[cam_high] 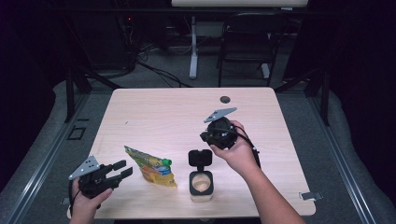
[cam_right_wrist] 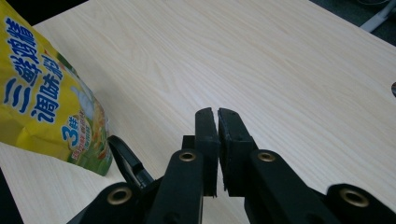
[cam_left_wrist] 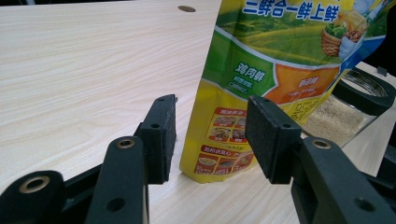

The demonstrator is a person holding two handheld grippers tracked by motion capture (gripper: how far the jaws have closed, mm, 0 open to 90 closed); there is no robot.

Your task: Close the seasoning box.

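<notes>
High view: a pale wooden tabletop seen from above, with a dark floor, cables and a black chair beyond its far edge. A yellow-and-green pouch with a green cap sits near the front edge, left of centre. Just to its right stands a small jar of pale granules, its black flip lid raised open behind it. The left gripper is held at the near left corner, level and pointing right toward the pouch, with its jaws parted and nothing between them. The right gripper is held above the tabletop just behind and right of the jar, pointing left; its jaws are hard to make out here.

Left gripper view: the two black jaws rise from the bottom, standing well apart and holding nothing. The pouch, printed with Chinese text and food pictures, stands just beyond them on the tabletop. The jar shows behind the pouch at the right.

Right gripper view: the jaws are drawn almost together, only a thin slit between the pads, with nothing in them. The pouch lies at the left. The black lid edge sits beside the left jaw, over the tabletop.
</notes>
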